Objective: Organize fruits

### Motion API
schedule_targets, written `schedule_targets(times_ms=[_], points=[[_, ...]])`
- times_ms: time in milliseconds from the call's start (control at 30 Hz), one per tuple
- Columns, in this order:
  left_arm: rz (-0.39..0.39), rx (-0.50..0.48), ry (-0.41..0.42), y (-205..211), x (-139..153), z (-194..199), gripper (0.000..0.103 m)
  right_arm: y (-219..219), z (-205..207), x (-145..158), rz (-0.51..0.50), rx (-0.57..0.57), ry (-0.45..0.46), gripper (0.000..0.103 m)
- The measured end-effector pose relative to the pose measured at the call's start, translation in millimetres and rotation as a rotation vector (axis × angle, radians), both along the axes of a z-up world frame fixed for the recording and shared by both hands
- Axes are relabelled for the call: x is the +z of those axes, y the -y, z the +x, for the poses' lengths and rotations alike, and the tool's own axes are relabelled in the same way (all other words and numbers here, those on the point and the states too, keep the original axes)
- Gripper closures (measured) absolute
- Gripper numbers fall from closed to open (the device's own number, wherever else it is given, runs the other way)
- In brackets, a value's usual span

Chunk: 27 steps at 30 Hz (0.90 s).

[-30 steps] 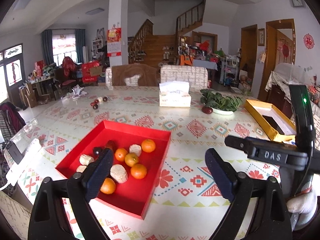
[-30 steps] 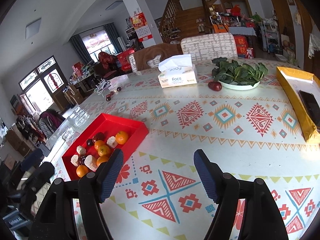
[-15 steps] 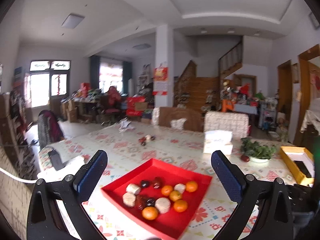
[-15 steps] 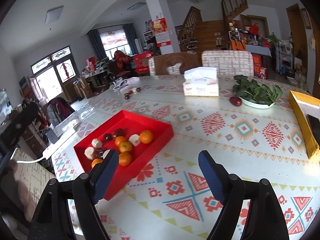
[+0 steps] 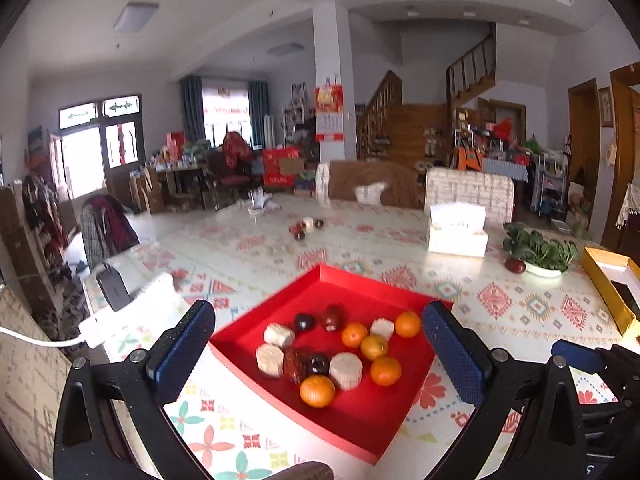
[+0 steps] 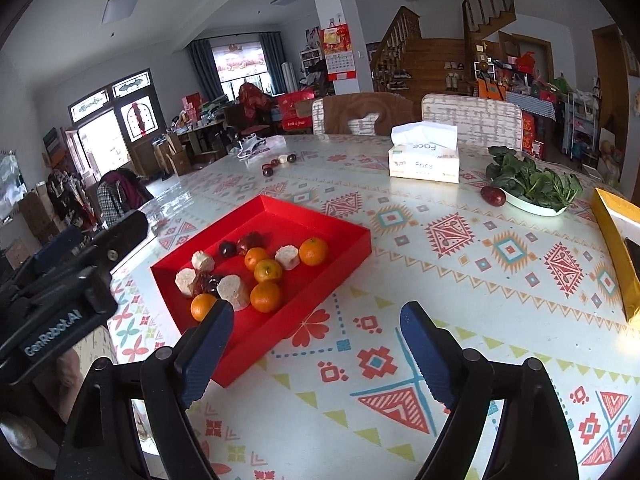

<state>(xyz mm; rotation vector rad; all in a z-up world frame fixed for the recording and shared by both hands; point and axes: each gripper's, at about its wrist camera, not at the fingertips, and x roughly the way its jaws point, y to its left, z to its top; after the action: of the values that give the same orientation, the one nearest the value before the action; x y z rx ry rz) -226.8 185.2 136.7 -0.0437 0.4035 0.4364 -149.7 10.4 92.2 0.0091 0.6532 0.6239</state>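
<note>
A red tray sits on the patterned table and holds several oranges, pale round pieces and dark red fruits. My left gripper is open and empty, held above the tray's near side. My right gripper is open and empty, above the table just right of the tray's near corner. The left gripper's body shows at the left of the right wrist view. A loose red fruit lies by the greens plate.
A tissue box and a plate of greens stand at the back right. A yellow box lies at the right edge. A few small fruits lie at the far side. A white power strip lies left.
My left gripper dropped back from the table and lifted its view toward the room, then tipped down over the tray. My right gripper drew back slightly. Both stayed open.
</note>
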Motion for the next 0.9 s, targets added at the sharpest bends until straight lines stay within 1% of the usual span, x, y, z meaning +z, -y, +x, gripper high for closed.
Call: schedule_targets(times_ms=[167, 567, 900], points=[[-0.051, -0.004, -0.049, -10, -11, 9, 0.0, -9, 0, -4, -0.021, 0.01, -0.007, 0.012], [-0.081, -0.004, -0.106, -19, -26, 19, 0.0, -22, 4, -10, -0.051, 0.019, -0.027, 0.012], [-0.109, 0.001, -0.131, -28, -34, 26, 0.0, -36, 2, -14, -0.085, 0.043, -0.029, 0.01]])
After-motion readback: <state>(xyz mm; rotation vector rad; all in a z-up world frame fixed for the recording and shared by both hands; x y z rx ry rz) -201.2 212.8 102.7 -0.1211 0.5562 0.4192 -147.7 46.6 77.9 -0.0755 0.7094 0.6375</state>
